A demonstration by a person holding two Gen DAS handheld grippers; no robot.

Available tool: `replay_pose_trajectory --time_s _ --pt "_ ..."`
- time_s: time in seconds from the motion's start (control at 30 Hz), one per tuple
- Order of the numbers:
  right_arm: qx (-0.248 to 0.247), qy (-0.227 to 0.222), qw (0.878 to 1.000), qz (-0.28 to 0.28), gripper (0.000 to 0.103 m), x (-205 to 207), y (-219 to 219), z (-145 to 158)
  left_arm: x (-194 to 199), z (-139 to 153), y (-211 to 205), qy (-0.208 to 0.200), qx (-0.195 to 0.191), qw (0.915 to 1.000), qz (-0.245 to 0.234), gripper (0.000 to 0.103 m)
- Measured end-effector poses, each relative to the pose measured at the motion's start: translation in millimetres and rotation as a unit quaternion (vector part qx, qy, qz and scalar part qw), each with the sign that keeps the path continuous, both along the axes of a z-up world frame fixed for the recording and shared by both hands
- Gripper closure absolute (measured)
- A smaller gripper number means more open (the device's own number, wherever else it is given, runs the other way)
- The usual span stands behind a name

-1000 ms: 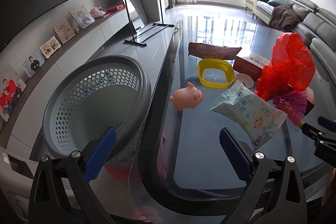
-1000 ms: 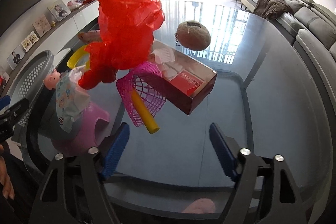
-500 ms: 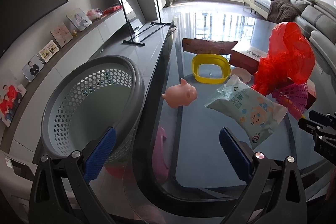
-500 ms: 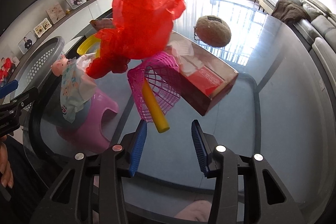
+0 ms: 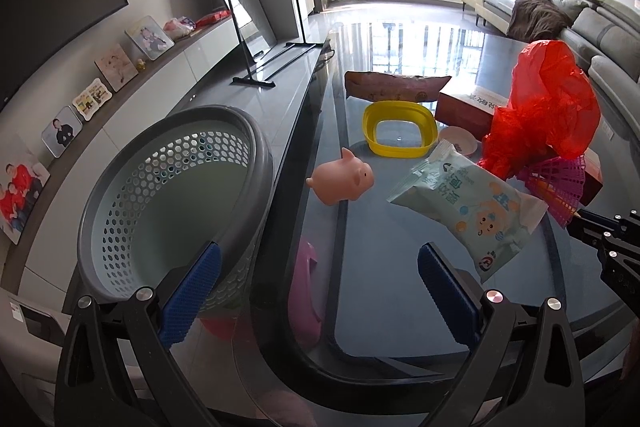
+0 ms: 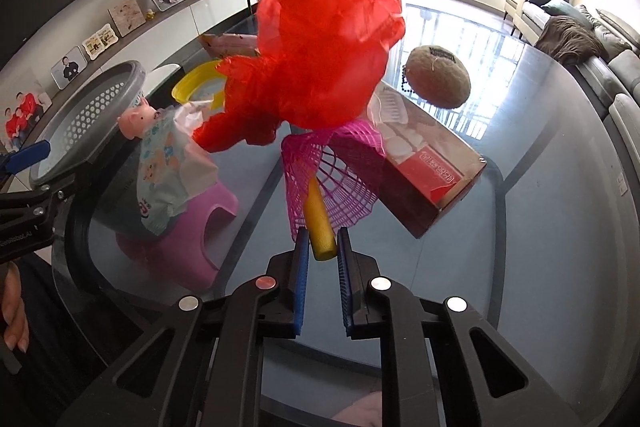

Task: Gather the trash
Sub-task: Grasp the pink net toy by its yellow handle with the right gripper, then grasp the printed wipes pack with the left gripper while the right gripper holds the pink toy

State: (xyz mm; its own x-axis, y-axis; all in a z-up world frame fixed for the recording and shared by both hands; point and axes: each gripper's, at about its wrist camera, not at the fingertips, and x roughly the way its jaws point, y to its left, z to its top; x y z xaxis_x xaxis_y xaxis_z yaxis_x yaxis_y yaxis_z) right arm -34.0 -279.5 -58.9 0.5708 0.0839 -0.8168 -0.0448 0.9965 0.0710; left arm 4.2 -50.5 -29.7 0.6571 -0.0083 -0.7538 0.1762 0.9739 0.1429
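1. Your right gripper (image 6: 322, 247) is closing its blue ribbed pads on the yellow foam handle (image 6: 319, 227), which is a smooth round tube; its end sits between the pads, which lie against its sides.
2. This handle carries a pink plastic net (image 6: 340, 171), stiff and open like a grid, lying on the glass table (image 6: 540, 227).
3. A red plastic bag (image 6: 320, 59), thin, shiny and much crumpled, sits just above the net and touches it.
4. Beside the net lies an open cardboard box (image 6: 432, 179) with a red label.
5. Your left gripper (image 5: 316, 279) has its pads wide apart, with nothing between them.
6. The grey basket (image 5: 176, 203), round with a wall full of small holes, stands at the left of the table.
7. Near you lie a soft wipes packet (image 5: 468, 211), a pink rubber pig (image 5: 344, 181) and a yellow plastic bowl (image 5: 400, 127).
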Motion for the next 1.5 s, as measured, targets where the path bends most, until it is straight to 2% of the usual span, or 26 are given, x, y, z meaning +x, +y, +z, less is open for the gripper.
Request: replay_pose_trajectory --time_s 0.2,0.4,0.63,1.07,1.5 --pt "0.033 -0.003 0.999 -0.034 0.090 -19.1 -10.1 4.7 -2.6 3.1 -0.6 -0.011 -0.004 0.9999 -0.006 0.006" --pt "0.048 -0.027 0.996 -0.065 0.090 -44.2 -20.8 18.5 -6.3 4.2 -9.1 -0.007 -0.019 0.9996 -0.019 0.006" --pt "0.050 -0.064 0.991 -0.102 0.091 -76.8 -34.9 32.6 -8.4 1.6 -32.8 0.003 -0.018 0.9995 -0.026 0.006" --pt "0.072 -0.097 0.987 -0.104 0.091 -91.9 -47.4 50.7 20.0 -1.1 -72.5 0.047 -0.076 0.9960 0.006 0.006" --pt "0.080 -0.106 0.987 -0.093 0.091 -95.1 -45.9 57.8 42.4 -24.2 -80.2 0.078 -0.080 0.9930 0.038 0.007"
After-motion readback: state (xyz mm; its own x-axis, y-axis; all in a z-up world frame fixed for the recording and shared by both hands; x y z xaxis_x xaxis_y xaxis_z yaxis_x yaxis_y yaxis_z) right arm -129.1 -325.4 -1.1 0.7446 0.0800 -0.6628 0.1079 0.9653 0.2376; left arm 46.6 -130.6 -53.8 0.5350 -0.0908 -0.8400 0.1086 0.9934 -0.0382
